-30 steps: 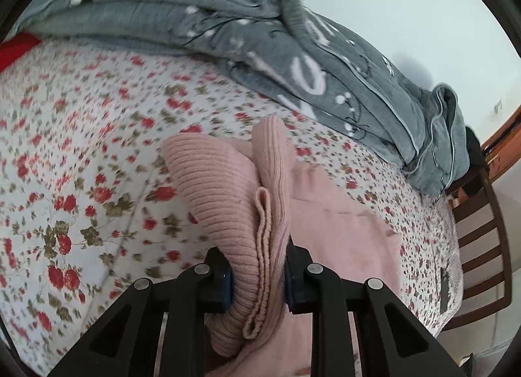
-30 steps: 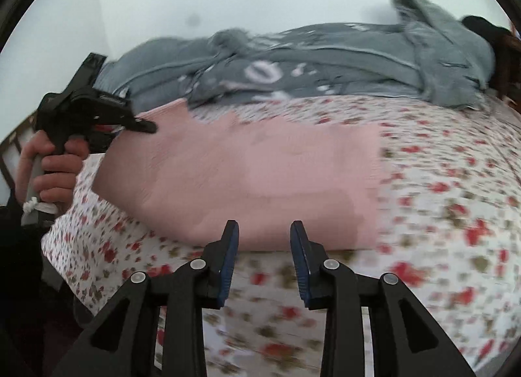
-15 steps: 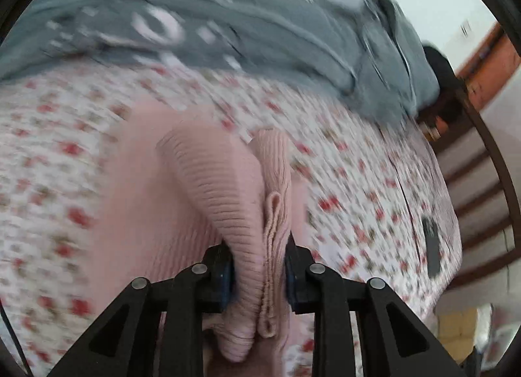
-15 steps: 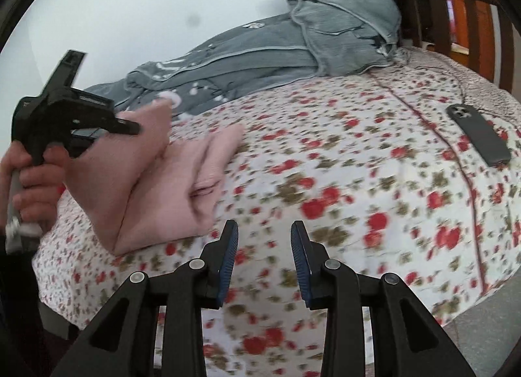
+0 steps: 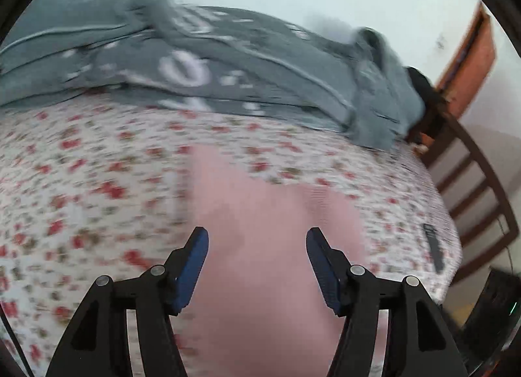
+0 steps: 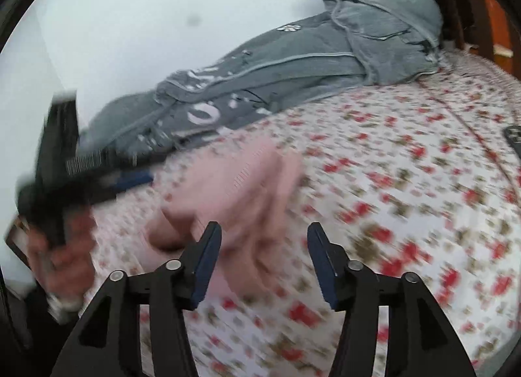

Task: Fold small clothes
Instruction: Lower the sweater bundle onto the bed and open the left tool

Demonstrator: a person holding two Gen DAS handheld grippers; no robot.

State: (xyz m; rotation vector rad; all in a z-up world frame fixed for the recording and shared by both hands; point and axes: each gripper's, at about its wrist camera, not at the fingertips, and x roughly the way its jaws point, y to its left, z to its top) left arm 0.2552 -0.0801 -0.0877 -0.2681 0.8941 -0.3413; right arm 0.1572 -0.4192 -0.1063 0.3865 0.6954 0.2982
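Note:
A pink knit garment [image 5: 260, 240] lies folded on the flowered bedsheet [image 5: 81, 181]. My left gripper [image 5: 257, 240] hovers over it with its jaws opening and nothing pressed between the blue pads. In the right wrist view the same pink garment [image 6: 234, 188] sits left of centre, blurred. My right gripper [image 6: 264, 235] is above the sheet at the garment's near right edge, its jaws opening and holding nothing. The left gripper [image 6: 136, 171] shows there at the far left, held by a hand [image 6: 62, 246].
A grey blanket [image 5: 228, 61] is heaped along the wall at the back of the bed. A dark phone [image 5: 433, 243] lies on the sheet at the right. A wooden chair [image 5: 472, 181] stands beside the bed's right end.
The left gripper let go of the pink garment, which now lies flat below it. Both grippers' jaws have spread wider. Both views have swung sideways and are blurred.

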